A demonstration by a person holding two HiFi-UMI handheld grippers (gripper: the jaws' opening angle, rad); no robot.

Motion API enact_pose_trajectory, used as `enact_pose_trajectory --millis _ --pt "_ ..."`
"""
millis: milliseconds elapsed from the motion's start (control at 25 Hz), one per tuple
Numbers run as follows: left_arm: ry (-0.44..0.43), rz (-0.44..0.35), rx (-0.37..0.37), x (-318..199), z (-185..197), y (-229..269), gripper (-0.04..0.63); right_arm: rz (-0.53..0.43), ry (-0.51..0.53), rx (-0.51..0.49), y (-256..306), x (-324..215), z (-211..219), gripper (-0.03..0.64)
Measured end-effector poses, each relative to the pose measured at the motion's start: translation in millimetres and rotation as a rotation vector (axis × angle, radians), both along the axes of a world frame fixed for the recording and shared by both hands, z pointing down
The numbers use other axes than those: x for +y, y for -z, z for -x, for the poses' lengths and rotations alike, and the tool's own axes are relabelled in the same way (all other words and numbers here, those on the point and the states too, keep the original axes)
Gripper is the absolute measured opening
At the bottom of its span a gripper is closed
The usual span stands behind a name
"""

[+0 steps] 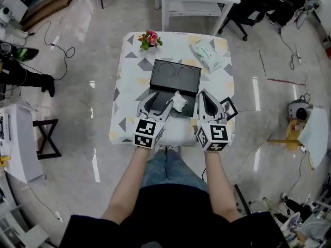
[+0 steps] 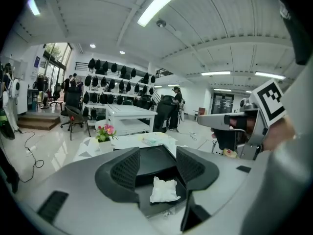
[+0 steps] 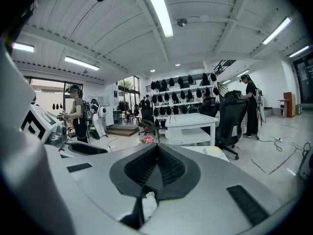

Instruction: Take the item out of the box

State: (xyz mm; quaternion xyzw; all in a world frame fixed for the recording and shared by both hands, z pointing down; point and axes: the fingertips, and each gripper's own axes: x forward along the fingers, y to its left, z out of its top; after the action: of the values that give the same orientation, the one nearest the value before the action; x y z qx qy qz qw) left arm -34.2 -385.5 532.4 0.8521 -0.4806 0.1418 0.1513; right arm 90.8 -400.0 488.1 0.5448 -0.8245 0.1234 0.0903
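While the left gripper [image 1: 159, 103] [image 2: 157, 168] hangs with jaws spread wide, the white pouch [image 1: 179, 101] [image 2: 164, 190] lies loose between them in the black box [image 1: 175, 75]. Right gripper [image 1: 207, 101] [image 3: 157, 153] alongside, jaws pressed together, empty. Box near the table's [image 1: 129, 87] front edge; bare cloth left, flowers [image 1: 150, 39] well behind.

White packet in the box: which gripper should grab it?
Probably left. The left gripper has its jaws open with the white packet just ahead between them. The right gripper has its jaws shut and sits to the side.
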Motion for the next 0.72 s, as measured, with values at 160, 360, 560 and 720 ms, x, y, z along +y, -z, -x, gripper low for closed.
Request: enact_pose_trajectory --millis 160,360,560,720 --pt "-0.050 0.129 -0.046 -11.2 -17.8 -40.0 0.239 0.042 -0.001 0.021 -19.2 -15.4 -5.1 0.003" --pt "-0.096 0.289 -0.099 -26.6 -35.6 -91.1 0.245 0.090 0.008 0.044 -45.6 -36.2 -9.0 0.003" --pt "-0.135 0.422 -0.155 -30.2 -50.7 -134.1 0.245 0.141 0.023 0.069 -70.9 -50.5 -11.7 0.003" --pt "-0.177 0.521 -0.204 -28.6 -62.0 -160.4 0.245 0.179 0.034 0.078 -87.9 -59.7 -10.8 0.003"
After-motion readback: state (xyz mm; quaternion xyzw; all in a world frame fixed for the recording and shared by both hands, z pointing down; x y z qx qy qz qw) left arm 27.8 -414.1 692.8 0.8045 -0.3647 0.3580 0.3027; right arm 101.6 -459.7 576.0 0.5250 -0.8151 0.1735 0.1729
